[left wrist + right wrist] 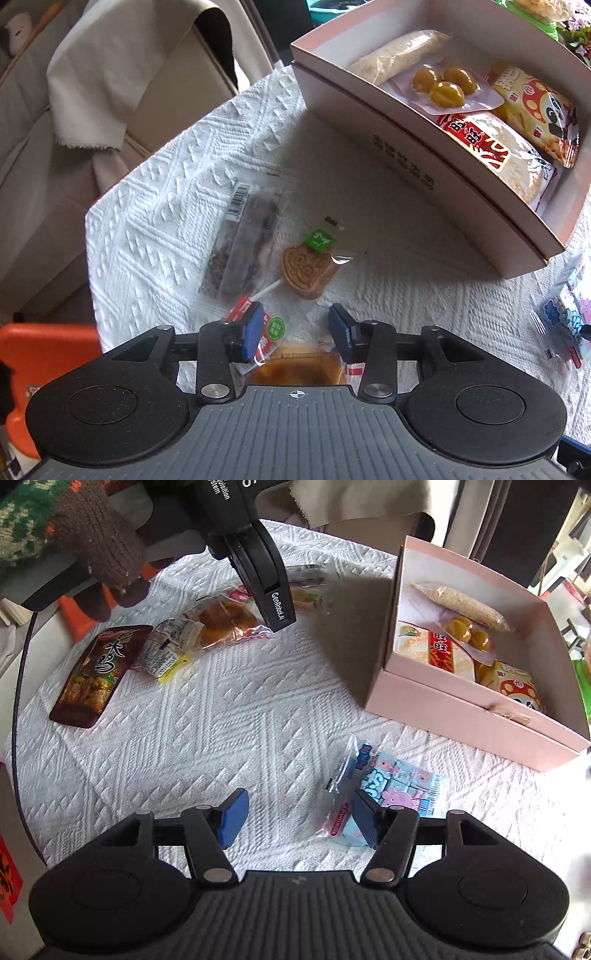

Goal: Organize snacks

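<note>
A pink box (424,158) (443,705) holds several snack packs. My left gripper (295,332) is open, its fingers either side of an orange pastry pack (295,365) (225,624) below it. Just ahead lie a paw-shaped lollipop (306,269) and a dark bar in clear wrap (243,243). My right gripper (299,821) is open and empty above the white cloth (221,738). A blue Peppa Pig pack (391,786) (565,325) lies by its right finger. The left gripper body (255,554) shows in the right wrist view.
A brown snack pouch (96,675) and a small yellow-edged packet (166,657) lie at the cloth's left. A beige sofa with draped fabric (92,92) stands beyond the table edge. An orange object (48,350) sits at the left.
</note>
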A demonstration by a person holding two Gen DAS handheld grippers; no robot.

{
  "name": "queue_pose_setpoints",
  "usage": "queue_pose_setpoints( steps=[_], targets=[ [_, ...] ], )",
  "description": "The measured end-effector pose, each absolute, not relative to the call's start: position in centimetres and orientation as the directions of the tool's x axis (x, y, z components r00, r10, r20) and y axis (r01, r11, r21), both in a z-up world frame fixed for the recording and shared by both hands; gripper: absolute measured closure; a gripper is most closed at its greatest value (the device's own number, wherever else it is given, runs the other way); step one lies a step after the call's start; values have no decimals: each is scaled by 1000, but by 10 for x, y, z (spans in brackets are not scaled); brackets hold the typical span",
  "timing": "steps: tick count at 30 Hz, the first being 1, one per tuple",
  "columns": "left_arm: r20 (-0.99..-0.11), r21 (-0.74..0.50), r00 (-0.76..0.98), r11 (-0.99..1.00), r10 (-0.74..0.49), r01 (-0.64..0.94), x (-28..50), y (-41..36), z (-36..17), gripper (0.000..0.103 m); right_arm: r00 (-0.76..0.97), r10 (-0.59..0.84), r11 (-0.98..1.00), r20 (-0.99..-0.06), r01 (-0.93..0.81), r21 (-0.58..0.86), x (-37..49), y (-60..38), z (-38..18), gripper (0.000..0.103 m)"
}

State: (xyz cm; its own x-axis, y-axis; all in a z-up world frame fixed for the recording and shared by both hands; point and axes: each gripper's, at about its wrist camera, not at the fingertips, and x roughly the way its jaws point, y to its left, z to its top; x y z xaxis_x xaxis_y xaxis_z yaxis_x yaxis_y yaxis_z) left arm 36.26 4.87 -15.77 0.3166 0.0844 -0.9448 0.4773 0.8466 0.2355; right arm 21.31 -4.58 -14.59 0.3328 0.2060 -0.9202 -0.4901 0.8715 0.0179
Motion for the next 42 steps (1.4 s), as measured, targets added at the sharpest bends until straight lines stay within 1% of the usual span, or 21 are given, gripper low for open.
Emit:
queue_pose_setpoints(
  steps=[3,4,7,9,11,12,13,14,18,21,28,31,35,38,42],
  targets=[
    [-949,205,307,875,69,438,366,54,-157,57,341,203,879,-918,-477,17,217,-52,-146,41],
    [-952,185,301,895,60,406,370,58,-157,54,342,203,880,-918,-475,18,218,-53,-146,41],
    [-958,100,287,962,24,253,385,78,-156,49,340,208,882,-917,-471,25,220,-56,-142,41],
    [-960,47,279,987,3,152,390,88,-155,51,341,213,878,-916,-478,26,219,-55,-140,41],
    [-962,36,273,993,5,109,386,88,-152,57,350,222,873,-910,-487,25,218,-55,-135,41],
    [-961,35,275,994,5,104,381,86,-151,70,355,227,870,-907,-492,25,218,-56,-133,41],
    [-961,30,277,995,3,92,372,83,-149,86,362,233,867,-903,-497,25,217,-58,-131,41],
    [-963,16,270,997,-5,74,363,81,-148,87,368,242,866,-898,-499,29,216,-62,-129,41],
    [-964,-58,259,998,-59,12,321,68,-149,86,354,305,852,-884,-516,88,218,-77,-133,41],
    [-956,-62,287,997,-50,-35,287,54,-151,86,321,331,838,-888,-533,120,220,-87,-143,41],
    [-944,-209,295,957,-145,-200,227,45,-150,86,344,312,801,-886,-597,50,205,-118,-152,41],
    [-917,-292,352,916,-187,-276,204,51,-144,86,346,316,803,-883,-593,55,205,-125,-154,41],
    [-888,-266,448,914,-109,-305,185,65,-119,84,324,303,813,-896,-579,66,209,-131,-159,40],
    [-871,-249,490,890,-33,-383,178,91,-104,83,309,285,818,-907,-572,62,209,-132,-165,40],
    [-896,-160,442,891,50,-425,191,135,-109,82,315,278,817,-908,-574,51,208,-127,-166,31]
  ],
)
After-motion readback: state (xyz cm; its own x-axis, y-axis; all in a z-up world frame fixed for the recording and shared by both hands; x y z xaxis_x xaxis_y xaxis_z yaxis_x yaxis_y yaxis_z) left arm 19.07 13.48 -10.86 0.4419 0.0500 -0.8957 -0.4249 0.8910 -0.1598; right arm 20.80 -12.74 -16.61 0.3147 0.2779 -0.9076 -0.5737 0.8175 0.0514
